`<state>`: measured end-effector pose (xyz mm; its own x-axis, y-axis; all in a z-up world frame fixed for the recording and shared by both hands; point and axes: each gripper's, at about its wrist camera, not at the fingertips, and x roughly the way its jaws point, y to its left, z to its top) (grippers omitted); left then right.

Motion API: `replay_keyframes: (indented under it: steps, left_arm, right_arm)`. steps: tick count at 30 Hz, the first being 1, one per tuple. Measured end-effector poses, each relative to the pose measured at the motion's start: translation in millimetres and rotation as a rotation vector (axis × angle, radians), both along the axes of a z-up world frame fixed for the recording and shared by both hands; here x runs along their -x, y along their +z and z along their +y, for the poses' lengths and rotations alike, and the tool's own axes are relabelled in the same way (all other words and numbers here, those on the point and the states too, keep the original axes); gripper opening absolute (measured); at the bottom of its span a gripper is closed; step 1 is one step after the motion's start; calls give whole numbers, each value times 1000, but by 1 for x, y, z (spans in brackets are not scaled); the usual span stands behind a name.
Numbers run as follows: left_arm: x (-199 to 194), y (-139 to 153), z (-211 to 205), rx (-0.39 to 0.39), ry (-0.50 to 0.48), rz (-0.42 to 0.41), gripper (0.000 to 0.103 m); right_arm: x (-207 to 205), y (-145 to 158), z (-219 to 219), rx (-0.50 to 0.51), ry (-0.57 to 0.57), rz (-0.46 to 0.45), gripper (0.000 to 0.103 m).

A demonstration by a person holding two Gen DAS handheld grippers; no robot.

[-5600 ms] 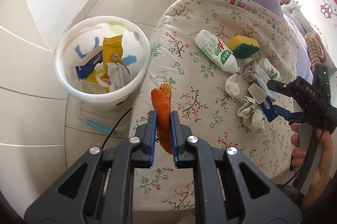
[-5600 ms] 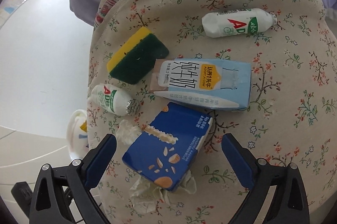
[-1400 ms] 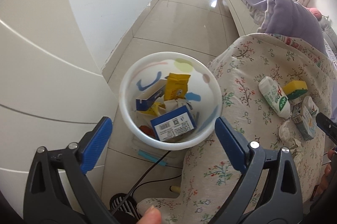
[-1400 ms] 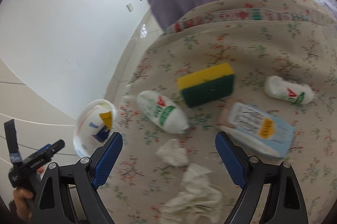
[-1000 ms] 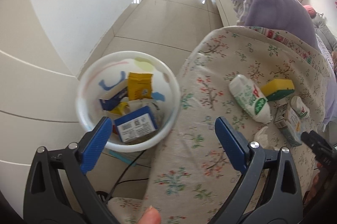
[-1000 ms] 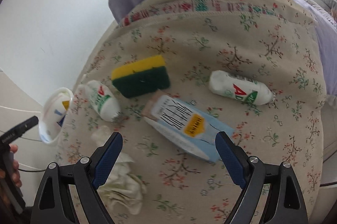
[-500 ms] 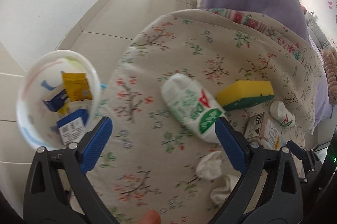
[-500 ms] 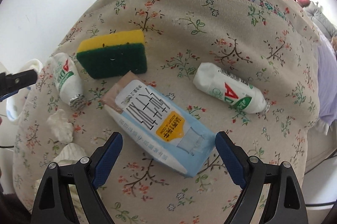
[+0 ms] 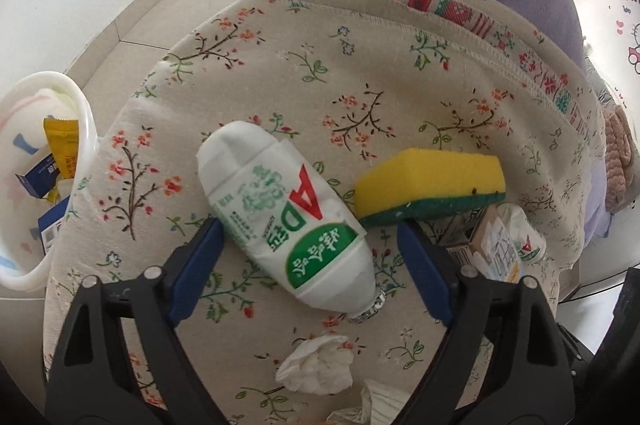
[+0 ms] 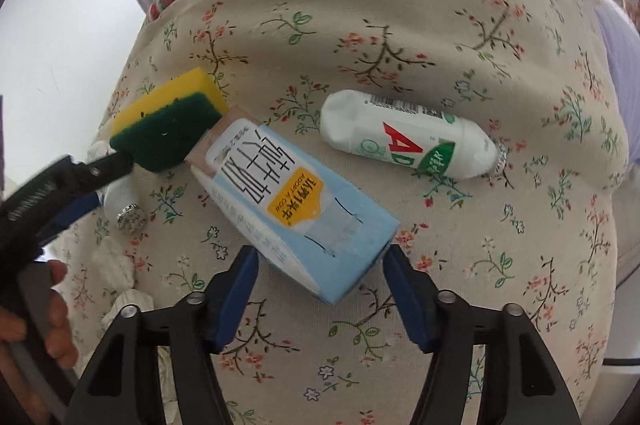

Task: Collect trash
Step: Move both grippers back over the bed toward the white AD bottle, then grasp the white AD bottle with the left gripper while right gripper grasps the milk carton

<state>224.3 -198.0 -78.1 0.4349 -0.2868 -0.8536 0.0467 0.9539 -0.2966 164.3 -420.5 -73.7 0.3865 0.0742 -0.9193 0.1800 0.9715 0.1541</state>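
On the floral tablecloth, the left gripper, away from the white waste bin it faced a second ago, has its jaws closing around but not yet pinching a white plastic AD-labelled bottle, long axis diagonal, foil mouth toward the camera. The right gripper likewise narrows around a pale-blue milk carton, its bottom end between unclenched jaws, top toward the yellow-green sponge; two pickups look imminent.
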Motion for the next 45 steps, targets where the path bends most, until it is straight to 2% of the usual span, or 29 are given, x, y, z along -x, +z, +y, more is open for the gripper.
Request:
replay_keyframes:
  steps: [2,3,4,7,10,12,14,15,17,23,25,29,32,36,38,39,40,45]
  left_arm:
    - [0,0,-3,-25,-10,-9,75]
    - [2,1,-4,-32,-13,-13,72]
    - [2,1,-4,-31,-18,-14,71]
    - [4,2,-2,-20,-34,-7,65]
    - [8,4,1,-22,-46,-2,57]
    - [12,8,14,-25,-49,-1,53]
    - [14,11,17,-26,-51,-1,52]
    - [14,11,18,-26,-52,-1,51]
    - [15,15,20,-31,-56,-4,51]
    - [14,10,29,-89,-55,33,48]
    - [11,8,35,-82,-52,36,46]
    - [11,7,33,-107,-69,24,46]
    - [10,6,29,-123,-73,13,46]
    - [10,4,26,-132,-73,5,45]
    - [12,4,26,-129,-74,9,45]
    - [15,6,26,-122,-75,14,45]
    - [16,6,29,-114,-73,18,45]
    - [25,14,38,-66,-66,30,45]
  right_arm:
    - [3,-1,-7,-8,-3,3,49]
    - [4,-1,-11,-17,-4,5,31]
    - [8,0,-20,-26,-3,7,24]
    - [17,4,-32,-46,-6,0,18]
    - [21,12,-32,-57,7,-13,17]
    - [24,18,-33,-58,17,-26,19]
    - [29,28,-25,-54,17,-31,30]
    - [29,29,-26,-46,17,-30,52]
    - [29,32,-26,-13,3,-50,81]
    - [25,42,-16,100,46,-102,82]
    - [16,39,-12,144,72,-104,82]
    - [5,33,-3,136,125,-105,82]
    - [-5,24,3,209,130,-71,82]
    - [-13,7,1,196,119,-17,82]
    - [-12,2,0,188,126,-2,76]
    - [-10,3,0,174,139,-6,64]
    - [-13,2,1,165,147,-10,61]
    - [0,20,-3,135,142,-40,58]
